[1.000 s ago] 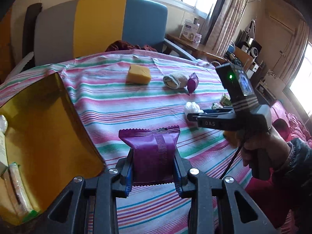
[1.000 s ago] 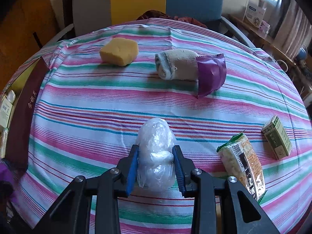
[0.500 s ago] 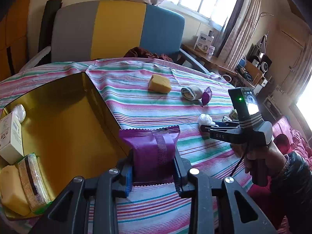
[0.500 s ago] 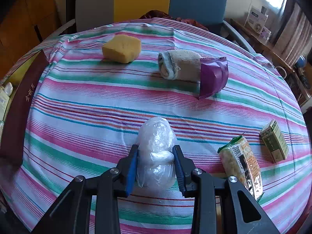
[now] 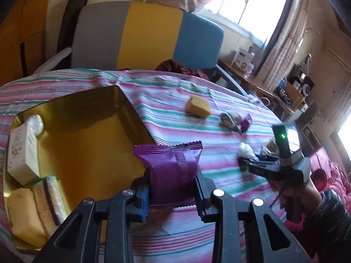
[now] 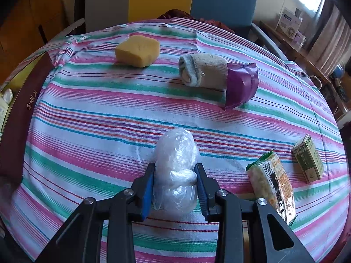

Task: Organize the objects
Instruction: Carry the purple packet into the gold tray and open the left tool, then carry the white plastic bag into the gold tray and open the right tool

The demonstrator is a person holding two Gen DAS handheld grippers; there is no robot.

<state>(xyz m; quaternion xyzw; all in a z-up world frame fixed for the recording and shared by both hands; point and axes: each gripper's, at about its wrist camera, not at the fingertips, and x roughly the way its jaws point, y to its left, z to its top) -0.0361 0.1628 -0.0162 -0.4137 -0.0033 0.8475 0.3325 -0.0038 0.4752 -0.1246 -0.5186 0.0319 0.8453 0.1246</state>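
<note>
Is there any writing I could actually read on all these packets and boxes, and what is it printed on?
"金秋月": gold characters on the dark red box wall, roughly legible.
White carton in the box: faint print, unreadable.
Green carton: characters too small.
Cracker packet: barcode and print, too blurred.
Right gripper: lettering blurred.

Left wrist view: right gripper [image 5: 242, 161] at mid-right is motion-blurred, its grip on the white wrapped bundle [image 5: 245, 150] hard to read. Purple packet [image 5: 173, 171] bottom hidden btwn pads. Gold box [image 5: 92, 144] cut by lower-left edge. Right wrist view: box label [image 6: 309, 160] too small to read; noodle pack [image 6: 272, 182] partly behind gripper arm.
</note>
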